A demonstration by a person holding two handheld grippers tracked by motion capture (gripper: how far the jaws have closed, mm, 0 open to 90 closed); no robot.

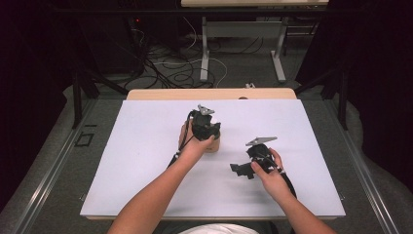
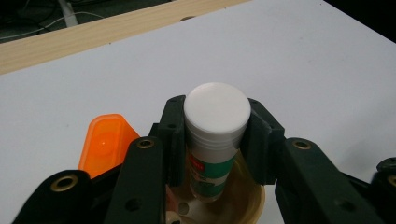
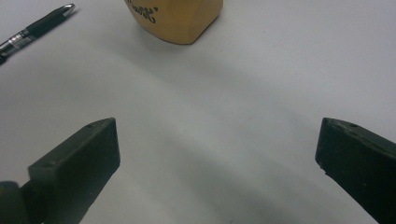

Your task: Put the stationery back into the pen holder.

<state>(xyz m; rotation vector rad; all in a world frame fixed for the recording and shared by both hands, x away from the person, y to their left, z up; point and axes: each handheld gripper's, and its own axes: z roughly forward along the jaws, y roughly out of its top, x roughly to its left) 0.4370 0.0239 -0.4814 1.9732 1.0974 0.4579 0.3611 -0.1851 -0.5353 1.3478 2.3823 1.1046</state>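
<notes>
My left gripper (image 2: 215, 133) is shut on a white-capped tube (image 2: 215, 114) with a green and red label. It holds the tube upright, with the lower end inside a tan cup (image 2: 250, 200). In the high view the left gripper (image 1: 204, 127) hangs over that cup (image 1: 213, 144) at the middle of the white board. My right gripper (image 1: 242, 169) sits low to the right of the cup, tilted toward it. Its jaws stand wide open over bare board (image 3: 217, 154) with nothing between them. In the right gripper view the cup (image 3: 177, 18) with black lettering stands ahead.
An orange plastic piece (image 2: 105, 142) lies on the board beside the cup. A black pen (image 3: 35, 28) lies on the board to the left of the cup. The white board (image 1: 146, 161) rests on a wooden table whose far edge (image 1: 209, 93) shows beyond it.
</notes>
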